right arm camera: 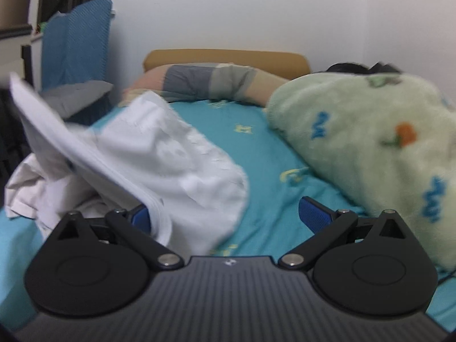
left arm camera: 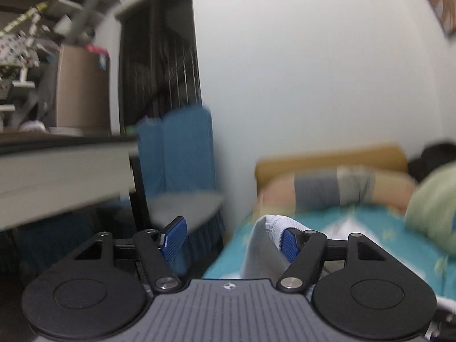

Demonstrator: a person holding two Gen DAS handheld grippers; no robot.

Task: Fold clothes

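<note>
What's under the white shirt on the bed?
Under the white shirt: the teal bedsheet and a second pale garment at left. Anything beneath the bunched middle is covered.

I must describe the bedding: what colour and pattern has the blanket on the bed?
Pale green blanket with blue and orange figures; the right wrist view shows it best.

A home bedroom was shown. A bed (right arm camera: 273,148) covered with a turquoise printed sheet was seen against a plain white wall (right arm camera: 228,8), with a tan headboard (right arm camera: 228,57) at its far end and a striped pillow (right arm camera: 205,81) laid below it. A fluffy pale green blanket (right arm camera: 370,148) was heaped on the right, and white laundry (right arm camera: 159,154) was piled on the left. To the far left, a dark doorway (left arm camera: 159,65), a blue chair back (left arm camera: 182,148) and a cluttered worktop (left arm camera: 62,154) were seen.
</note>
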